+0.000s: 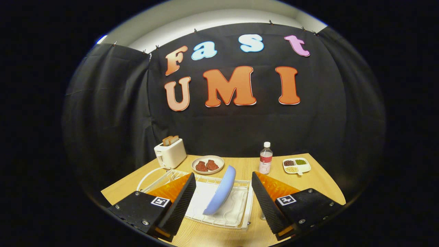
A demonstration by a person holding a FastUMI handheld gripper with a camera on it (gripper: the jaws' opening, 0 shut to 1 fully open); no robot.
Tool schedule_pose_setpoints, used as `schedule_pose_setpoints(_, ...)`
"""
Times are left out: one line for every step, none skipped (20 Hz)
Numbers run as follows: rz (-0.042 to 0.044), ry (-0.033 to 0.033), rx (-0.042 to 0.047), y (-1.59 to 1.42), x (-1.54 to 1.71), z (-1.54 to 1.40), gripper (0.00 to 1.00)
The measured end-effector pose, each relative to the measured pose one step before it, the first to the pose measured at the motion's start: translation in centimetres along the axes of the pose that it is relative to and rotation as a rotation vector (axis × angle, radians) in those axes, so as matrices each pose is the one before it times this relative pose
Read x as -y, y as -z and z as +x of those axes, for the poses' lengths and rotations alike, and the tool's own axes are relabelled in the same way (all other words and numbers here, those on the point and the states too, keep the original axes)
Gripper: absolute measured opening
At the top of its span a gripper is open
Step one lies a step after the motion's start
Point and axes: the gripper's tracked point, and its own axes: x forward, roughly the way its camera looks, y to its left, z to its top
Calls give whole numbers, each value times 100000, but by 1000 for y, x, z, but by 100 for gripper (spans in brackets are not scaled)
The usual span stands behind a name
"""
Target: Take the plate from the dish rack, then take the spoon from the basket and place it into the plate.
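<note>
The plate (221, 190), a pale blue one, is seen standing on edge and tilted in the white wire dish rack (240, 219), which sits on the wooden table (247, 168). The gripper (223, 180) is held wide open, with the plate in the gap between its two fingers and touched by neither. The first step, lifting the plate out of the rack, is judged to be in hand, at the approach and with nothing yet grasped. For the next move, the fingers would need to be brought in on the plate's upper rim and closed on both faces, so that the plate can be drawn upward clear of the wires. Beyond the rack, a toaster (170, 152), a dish of food (207, 165), a bottle (265, 158) and a divided tray (296, 165) are set near the table's far edge. The basket and the spoon cannot be made out.
</note>
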Motion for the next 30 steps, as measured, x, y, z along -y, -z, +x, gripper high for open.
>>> schedule_pose_setpoints(1628, -1265, -4443, 163, -320, 700, 97)
schedule_pose_setpoints(1949, -664, -4932, 260, -66, 953, 97)
schedule_pose_setpoints(2294, 394, -4011, 106, 155, 825, 97)
schedule_pose_setpoints(1338, 547, -3010, 0, 231, 713, 97)
schedule_pose_setpoints(569, 604, -3206, -40, 201, 857, 96)
schedule_pose_setpoints(-28, 688, -3507, 177, 149, 810, 95)
schedule_pose_setpoints(269, 1108, -4014, 213, 225, 809, 93)
schedule_pose_setpoints(751, 923, -4237, 230, 116, 773, 92)
schedule_pose_setpoints(1379, 827, -4783, 528, 39, 819, 89)
schedule_pose_setpoints(619, 692, -5166, 541, -87, 739, 87)
schedule_pose_setpoints(1900, 1694, -3911, 137, 131, 925, 85)
schedule_pose_setpoints(1059, 1326, -3235, 35, 181, 699, 84)
schedule_pose_setpoints(1126, 1355, -3168, 109, 118, 727, 81)
schedule_pose_setpoints(-32, 1624, -4727, 466, 216, 818, 80)
schedule_pose_setpoints(1208, 1340, -3413, 314, 165, 780, 79)
schedule_pose_setpoints(1359, -170, -3770, 318, -221, 815, 78)
schedule_pose_setpoints(2594, -767, -2640, 117, -218, 590, 72)
schedule_pose_setpoints(2277, -149, -1754, 20, -130, 696, 69)
schedule_pose_setpoints(833, 1082, -553, -122, 193, 400, 61)
schedule_pose_setpoints(298, 1942, 54, -137, 236, 655, 58)
schedule_pose_setpoints(-473, 2573, -996, 114, 232, 506, 49)
schedule_pose_setpoints(-497, 1732, -1946, 585, -19, 499, 45)
schedule_pose_setpoints(-1194, 819, -2775, 776, -255, 324, 38)
schedule_pose_setpoints(-480, 1626, -219, 26, -10, 292, 37)
schedule_pose_setpoints(8, 1954, 1032, -245, 114, 314, 37)
schedule_pose_setpoints(-227, 2046, 340, -64, 79, 0, 37)
schedule_pose_setpoints(-458, 2633, 602, -92, 205, -5, 36)
schedule_pose_setpoints(-986, 2420, 237, 62, 168, -1, 35)
schedule_pose_setpoints(-1011, 3258, 811, -94, 342, -146, 34)
schedule_pose_setpoints(-425, 2521, 1519, -351, 327, -173, 33)
